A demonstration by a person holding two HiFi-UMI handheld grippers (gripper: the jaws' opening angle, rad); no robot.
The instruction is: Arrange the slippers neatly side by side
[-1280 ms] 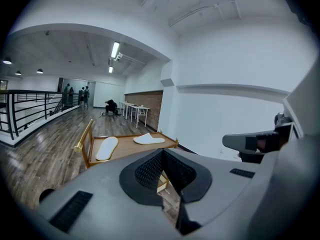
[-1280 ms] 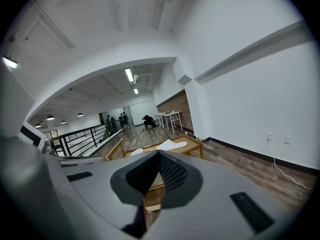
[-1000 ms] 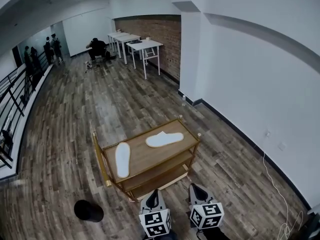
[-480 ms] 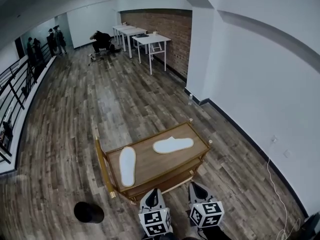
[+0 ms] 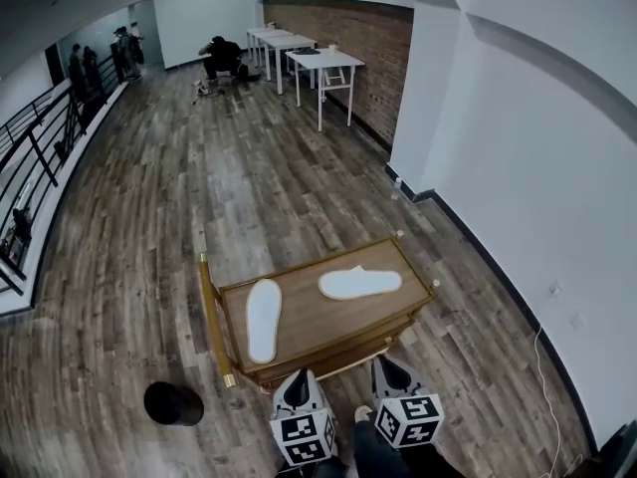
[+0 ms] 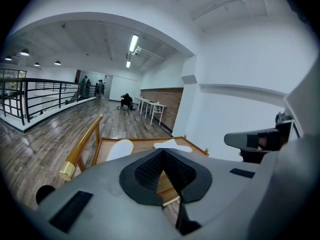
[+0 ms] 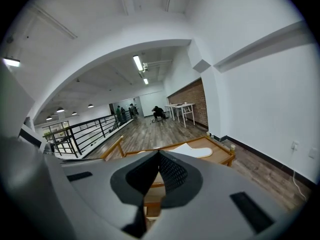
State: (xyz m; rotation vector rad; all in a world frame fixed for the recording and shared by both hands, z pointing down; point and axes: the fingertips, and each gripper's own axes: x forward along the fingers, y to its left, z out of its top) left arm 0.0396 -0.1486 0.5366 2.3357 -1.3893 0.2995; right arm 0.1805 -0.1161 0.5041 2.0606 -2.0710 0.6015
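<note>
Two white slippers lie apart on the tabletop (image 5: 309, 329) — not aligned.
Probably light and floppy, left slipper (image 5: 263, 319) and right slipper (image 5: 359, 283) — pinch a rim; left tool (image 5: 297, 379) and right tool (image 5: 389, 368) closed, empty.

Left slipper: flat white slipper (image 5: 263, 319), 9 o'clock side of wooden cart top (image 5: 309, 332), lengthwise 12-to-6.
Right slipper: matching white slipper (image 5: 359, 283), toward 2 o'clock, lying 9-to-3, apart.
</note>
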